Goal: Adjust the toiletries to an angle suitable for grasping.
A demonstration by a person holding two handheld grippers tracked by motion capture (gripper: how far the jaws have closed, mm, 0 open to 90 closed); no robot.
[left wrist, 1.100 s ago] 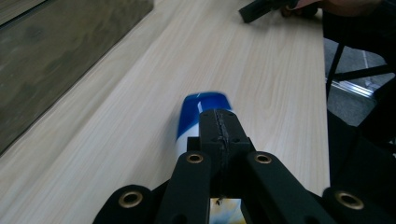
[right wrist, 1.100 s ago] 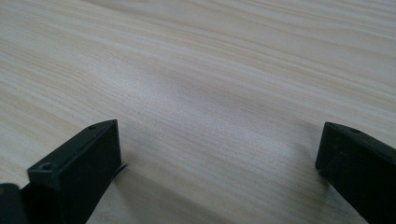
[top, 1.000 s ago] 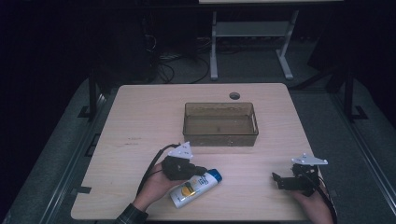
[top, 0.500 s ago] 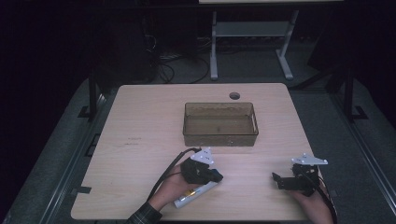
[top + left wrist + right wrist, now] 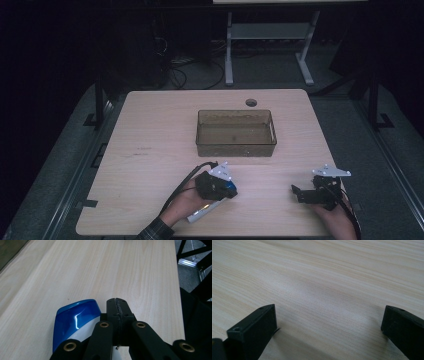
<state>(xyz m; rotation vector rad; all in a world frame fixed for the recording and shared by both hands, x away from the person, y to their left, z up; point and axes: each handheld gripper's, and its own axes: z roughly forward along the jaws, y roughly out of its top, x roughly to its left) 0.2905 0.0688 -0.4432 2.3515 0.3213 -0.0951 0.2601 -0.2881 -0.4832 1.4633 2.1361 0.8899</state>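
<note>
Presently: left gripper [image 5: 117, 312] jaws closed together beside blue-capped bottle [image 5: 75, 322], holding nothing; reopen, straddle bottle. Right gripper [image 5: 328, 322] wide open, empty.

This is looking like a lab or test room set up for recording, not a home. A plain light wooden table [image 5: 165, 130] with a round cable hole [image 5: 251, 102] is standing on grey floor matting [image 5: 67, 150], and the room around it is lying in darkness, with only the tabletop lit. Behind the table, loose black cables [image 5: 192, 67] are trailing over the floor beside the metal legs of a white stand [image 5: 265, 47]. Dark metal frame posts [image 5: 98, 102] are standing at both sides of the table. A person is sitting at the near edge, holding a cabled gripper tool [image 5: 220, 184] in each hand. A clear plastic bin [image 5: 236, 133] is sitting mid-table.
</note>
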